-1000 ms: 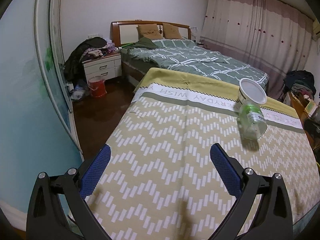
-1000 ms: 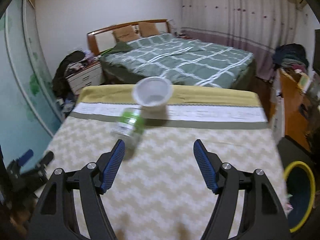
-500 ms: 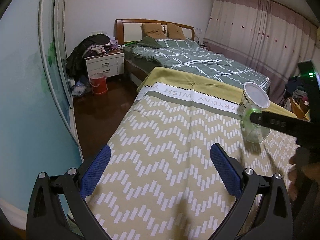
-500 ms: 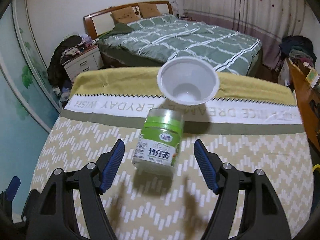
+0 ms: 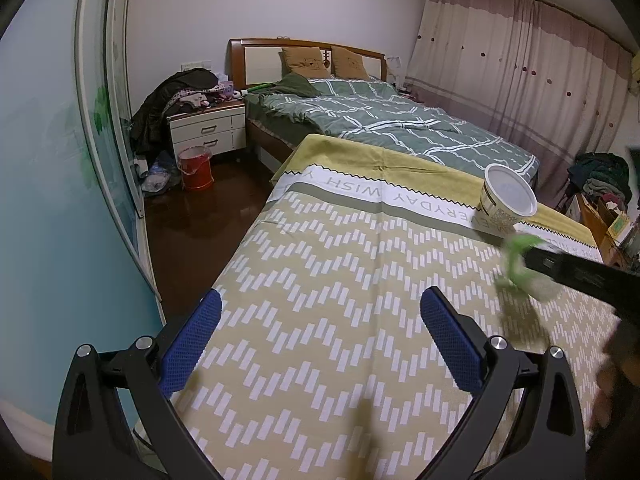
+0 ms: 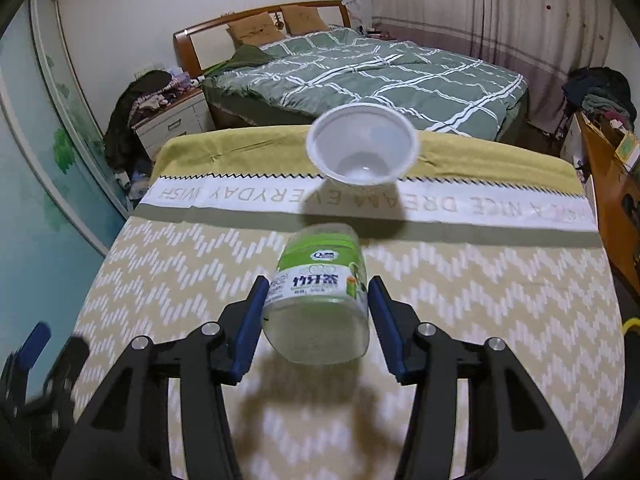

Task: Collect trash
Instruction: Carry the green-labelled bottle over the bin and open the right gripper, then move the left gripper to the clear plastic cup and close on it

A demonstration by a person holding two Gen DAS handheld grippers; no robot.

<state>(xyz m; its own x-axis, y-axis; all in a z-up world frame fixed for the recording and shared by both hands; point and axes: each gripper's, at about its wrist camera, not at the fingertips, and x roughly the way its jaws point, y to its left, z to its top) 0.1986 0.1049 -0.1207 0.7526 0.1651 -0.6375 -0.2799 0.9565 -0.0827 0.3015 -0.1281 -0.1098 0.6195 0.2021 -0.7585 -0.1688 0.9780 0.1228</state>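
Observation:
A clear plastic jar [image 6: 320, 296] with a green label lies on its side on the yellow zigzag tablecloth [image 6: 500, 300]. My right gripper [image 6: 317, 286] has the jar between its blue pads [image 6: 252, 320]; its jaws are closing and both pads touch the jar's sides. In the left wrist view the jar [image 5: 520, 272] is a green blur beside the right gripper's black finger [image 5: 580, 276]. A white plastic cup [image 6: 362, 152] stands just behind the jar, also seen as the cup [image 5: 510, 200] at the right. My left gripper [image 5: 320, 300] hovers open over the near cloth, holding nothing.
Beyond the table stands a bed [image 6: 380, 68] with a green checked duvet. A nightstand [image 5: 208, 132] piled with clothes and a red bucket [image 5: 195, 168] are on the left floor. A yellow-rimmed bin [image 6: 632, 324] and a wooden cabinet [image 6: 616, 200] sit at the right.
My right gripper moved forward and down around the jar and its jaws narrowed onto it. The left gripper stayed where it was, still open.

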